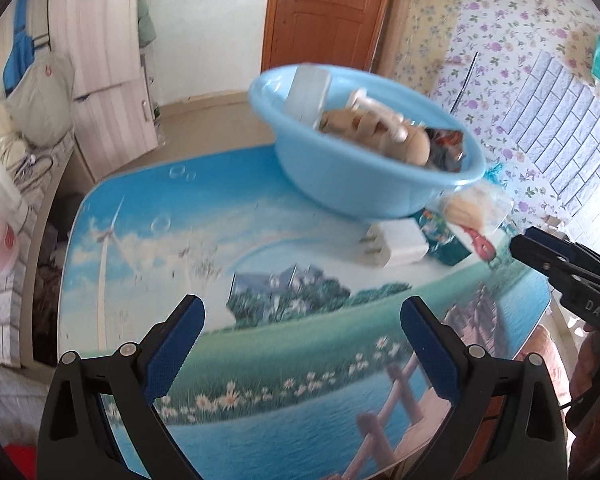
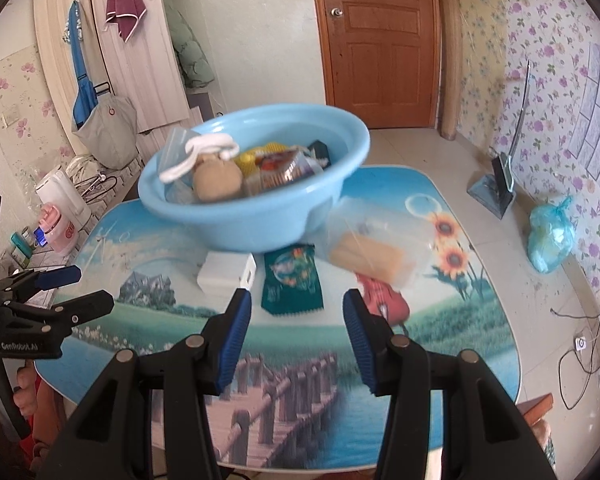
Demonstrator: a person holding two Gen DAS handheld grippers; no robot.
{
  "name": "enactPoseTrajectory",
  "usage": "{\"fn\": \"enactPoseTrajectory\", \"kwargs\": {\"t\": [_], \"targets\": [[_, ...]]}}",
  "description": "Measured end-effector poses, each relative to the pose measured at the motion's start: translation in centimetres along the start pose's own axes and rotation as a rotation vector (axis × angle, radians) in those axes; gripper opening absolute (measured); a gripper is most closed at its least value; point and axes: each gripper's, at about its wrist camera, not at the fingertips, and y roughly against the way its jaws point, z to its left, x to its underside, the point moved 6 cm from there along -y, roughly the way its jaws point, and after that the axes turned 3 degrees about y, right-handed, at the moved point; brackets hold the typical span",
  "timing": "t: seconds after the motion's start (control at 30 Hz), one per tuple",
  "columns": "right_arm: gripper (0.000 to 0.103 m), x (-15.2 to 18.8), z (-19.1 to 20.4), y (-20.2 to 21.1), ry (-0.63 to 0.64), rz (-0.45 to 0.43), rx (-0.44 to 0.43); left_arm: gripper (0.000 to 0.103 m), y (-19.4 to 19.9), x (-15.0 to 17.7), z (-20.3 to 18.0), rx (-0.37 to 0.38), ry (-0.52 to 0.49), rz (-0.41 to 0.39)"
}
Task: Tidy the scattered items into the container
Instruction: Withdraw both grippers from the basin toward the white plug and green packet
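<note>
Both tools gape empty at frame bottom — right tool (image 2: 296, 320), left tool (image 1: 302, 320) — over the counter (image 2: 300, 380). Mid-frame by the blue basin (image 2: 260, 220) lie a white charger (image 2: 226, 272), rigid, best pinched across its flat sides, and a green sachet (image 2: 292, 280) — light, probably slippery

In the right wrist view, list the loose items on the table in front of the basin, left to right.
White rectangular charger block → dark green printed foil packet → red plastic clip-like item, partly under the clear plastic bag holding a tan block. All lie in front of the light blue plastic basin.
</note>
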Motion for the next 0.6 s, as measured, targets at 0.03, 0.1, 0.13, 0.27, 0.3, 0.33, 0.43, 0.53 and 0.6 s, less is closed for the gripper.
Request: {"fn": "enactPoseTrajectory", "kwargs": {"t": [0.03, 0.1, 0.13, 0.27, 0.3, 0.33, 0.43, 0.53, 0.6], "targets": [[0.047, 0.2, -0.1, 0.0, -0.002, 0.004, 0.001, 0.099, -0.1, 0.2, 0.1, 0.003, 0.003, 0.008], [0.047, 0.7, -0.6, 0.1, -0.007, 0.008, 0.002, 0.099, -0.1, 0.3, 0.0, 0.004, 0.005, 0.008], [0.047, 0.8, -0.8, 0.2, -0.011, 0.008, 0.003, 0.099, 0.1, 0.3, -0.2, 0.005, 0.002, 0.003], [0.047, 0.8, -1.7, 0.5, -0.03, -0.001, 0.013, 0.099, 0.4, 0.1, -1.1, 0.012, -0.025, -0.014], [0.047, 0.8, -1.9, 0.6, -0.037, -0.003, 0.014, 0.099, 0.4, 0.0, -1.3, 0.012, -0.031, -0.016], [0.047, 0.7, -2.1, 0.6, -0.044, -0.005, 0.016, 0.099, 0.4, 0.1, -1.5, 0.012, -0.037, -0.016], [0.047, 0.8, -2.9, 0.7, -0.067, -0.015, 0.021, 0.099, 0.5, -0.1, -2.1, 0.032, -0.032, -0.045], [0.047, 0.9, -3.7, 0.7, -0.085, -0.018, 0.026, 0.099, 0.2, -0.2, -2.8, 0.055, -0.017, -0.054], [0.048, 1.2, -4.2, 0.6, -0.101, -0.016, 0.023, 0.099, -0.3, -0.2, -3.5, 0.059, -0.02, -0.057]]}}
